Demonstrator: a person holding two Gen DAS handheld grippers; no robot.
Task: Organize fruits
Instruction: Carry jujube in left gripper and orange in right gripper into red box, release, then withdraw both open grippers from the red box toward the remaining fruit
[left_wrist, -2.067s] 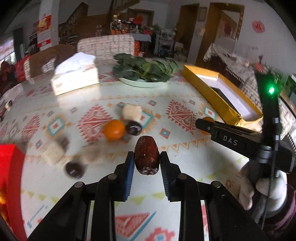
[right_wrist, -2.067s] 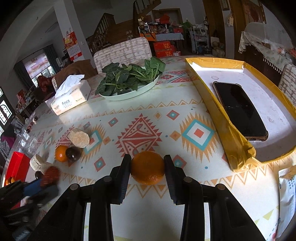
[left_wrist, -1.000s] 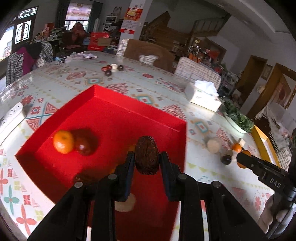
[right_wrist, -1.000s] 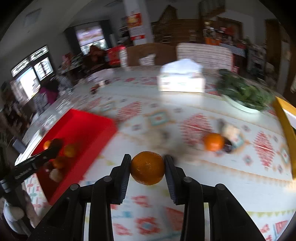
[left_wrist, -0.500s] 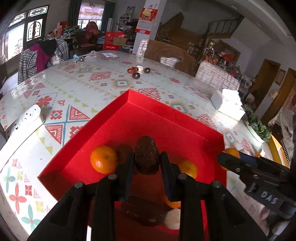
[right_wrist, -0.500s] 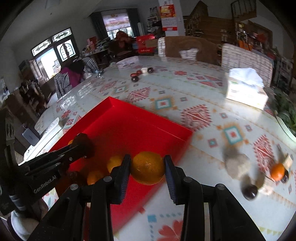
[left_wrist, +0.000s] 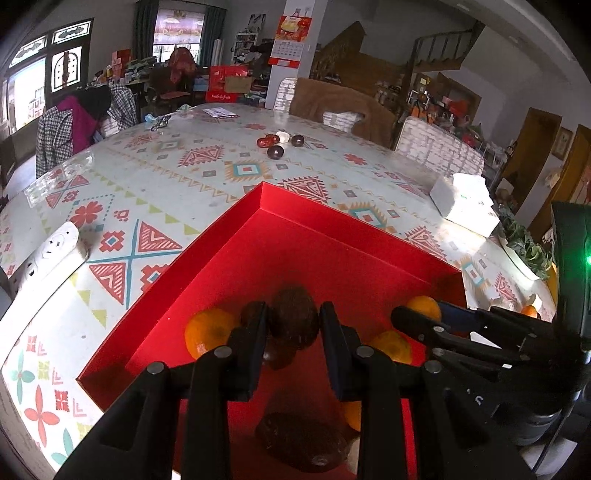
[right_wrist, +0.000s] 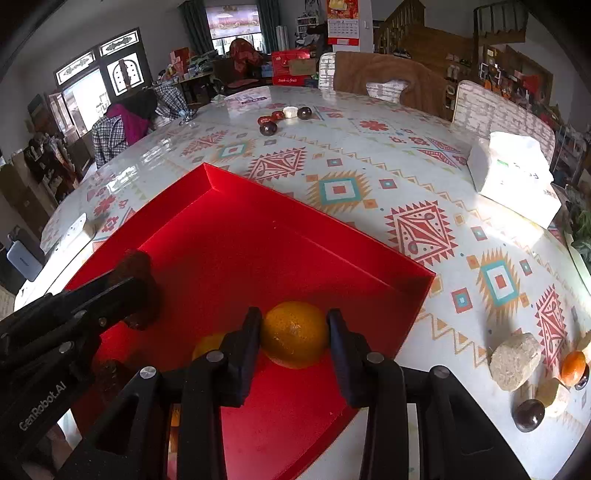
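Note:
My left gripper (left_wrist: 292, 314) hangs over the red tray (left_wrist: 261, 192) with a wrinkled brown date (left_wrist: 293, 319) between its pads; its jaws are opening and the date still sits between them. Below it in the tray lie two oranges (left_wrist: 208, 330), (left_wrist: 393, 345) and another dark date (left_wrist: 301, 441). My right gripper (right_wrist: 294, 321) is shut on an orange (right_wrist: 294, 334) over the near right part of the red tray (right_wrist: 207, 170). The left gripper (right_wrist: 136, 280) with its date shows at the left of the right wrist view.
A tissue box (right_wrist: 513, 173) stands at the far right. A beige cake (right_wrist: 515, 360), a small orange (right_wrist: 572, 362) and a dark round fruit (right_wrist: 528, 415) lie on the patterned cloth right of the tray. A small fruit cluster (left_wrist: 280, 142) sits far back. A power strip (left_wrist: 48, 254) lies left.
Both grippers swung left from the loose fruit to over the red tray and lowered, each keeping its fruit. The right gripper's orange now hangs inside the tray's edge.

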